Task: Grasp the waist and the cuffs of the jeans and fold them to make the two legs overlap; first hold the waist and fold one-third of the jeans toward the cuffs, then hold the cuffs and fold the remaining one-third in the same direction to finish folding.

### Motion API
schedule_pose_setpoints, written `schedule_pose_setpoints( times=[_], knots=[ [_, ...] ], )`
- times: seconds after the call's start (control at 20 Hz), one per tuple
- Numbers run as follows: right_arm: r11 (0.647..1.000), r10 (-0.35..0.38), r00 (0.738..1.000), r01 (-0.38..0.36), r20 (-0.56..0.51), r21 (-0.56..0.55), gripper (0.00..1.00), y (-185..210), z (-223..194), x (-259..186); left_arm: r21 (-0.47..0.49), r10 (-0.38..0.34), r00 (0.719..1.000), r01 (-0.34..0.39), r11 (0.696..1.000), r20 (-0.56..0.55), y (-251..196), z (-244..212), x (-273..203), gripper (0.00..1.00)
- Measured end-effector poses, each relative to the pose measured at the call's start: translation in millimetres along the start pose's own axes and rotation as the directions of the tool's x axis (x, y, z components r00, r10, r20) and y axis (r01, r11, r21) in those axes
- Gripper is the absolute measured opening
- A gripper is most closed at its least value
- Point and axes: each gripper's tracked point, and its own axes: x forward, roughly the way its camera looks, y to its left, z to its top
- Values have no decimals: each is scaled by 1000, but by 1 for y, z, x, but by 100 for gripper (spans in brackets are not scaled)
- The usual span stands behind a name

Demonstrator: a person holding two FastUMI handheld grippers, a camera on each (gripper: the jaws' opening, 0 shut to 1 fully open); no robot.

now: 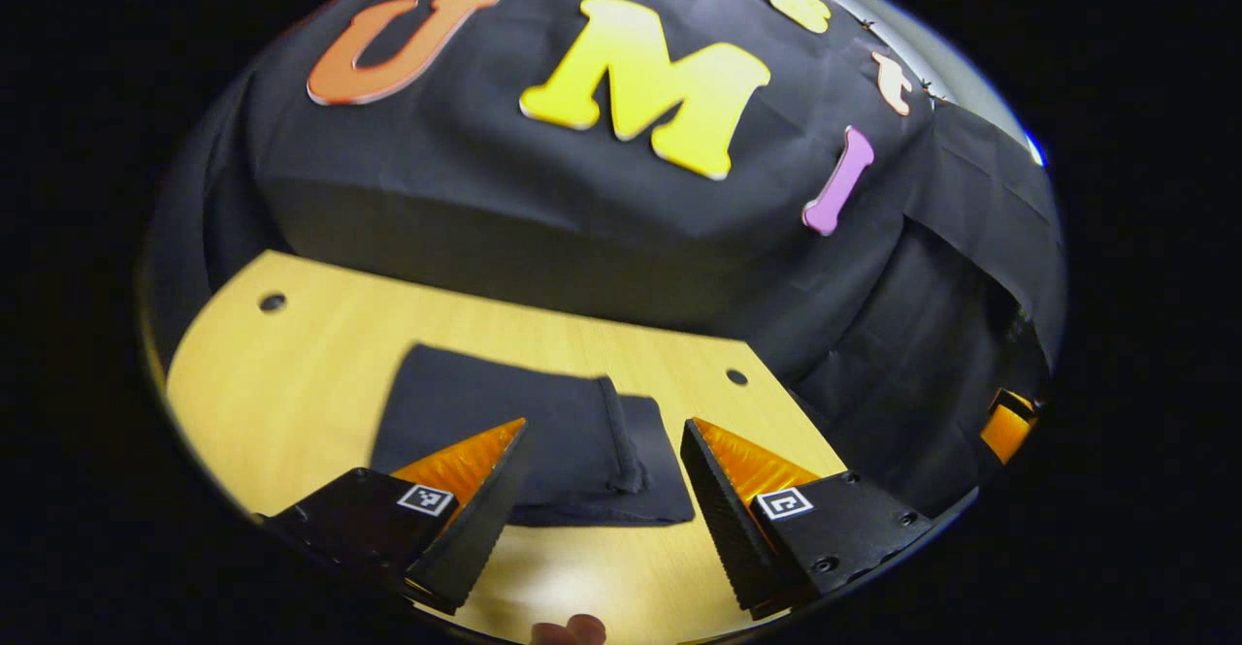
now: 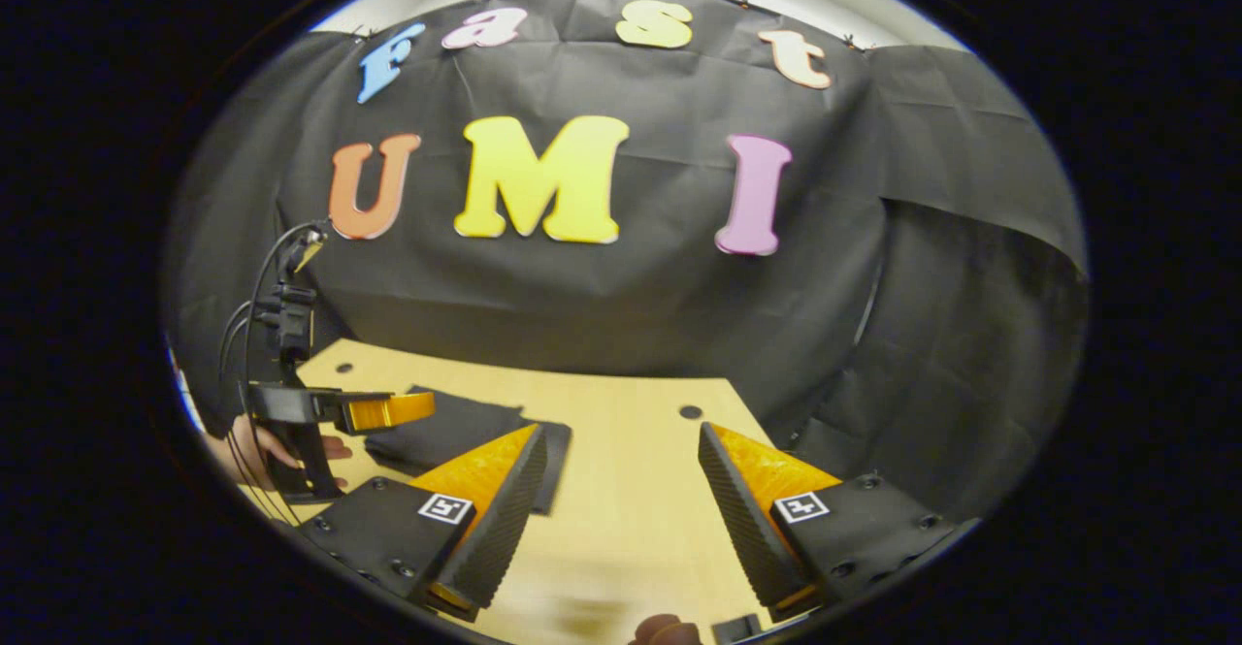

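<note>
The dark jeans (image 1: 524, 432) lie folded into a compact rectangle on the wooden table (image 1: 291, 354), with a seam ridge running down the right part. My left gripper (image 1: 606, 432) hovers open above the near edge of the bundle, nothing between its fingers. In the right gripper view the jeans (image 2: 456, 436) sit to the left, partly behind my own left finger. My right gripper (image 2: 621, 441) stands open over bare table, to the right of the jeans. The left gripper (image 2: 388, 410), held by a hand (image 2: 257, 451), hangs over the jeans at the left.
The black cloth wall (image 1: 582, 218) drapes close behind the table's far edge and around its right side. Two small round holes (image 1: 273, 302) mark the tabletop. Cables (image 2: 257, 306) rise from the left gripper's handle.
</note>
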Motion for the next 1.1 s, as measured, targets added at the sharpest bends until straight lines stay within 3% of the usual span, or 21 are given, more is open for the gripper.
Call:
schedule_pose_setpoints(
  times=[0.25,0.4,0.55,0.65,0.8,1.1],
  knots=[
    [994,100,987,-104,128,21,95,60,64,26,73,76,976,-92,993,203,28,96,-57,97],
    [990,134,968,-141,214,19,95,83,105,29,118,125,932,-174,978,339,35,157,-94,97],
    [991,123,957,-134,262,26,94,97,127,25,170,135,887,-230,958,442,32,189,-131,98],
    [988,119,954,-141,277,60,95,106,132,18,164,151,863,-258,952,482,25,196,-150,98],
    [992,100,948,-118,303,41,94,104,131,4,156,146,862,-249,956,485,1,183,-169,98],
    [999,42,949,-49,313,16,96,92,118,-12,144,198,867,-292,945,458,3,156,-176,98]
  ],
)
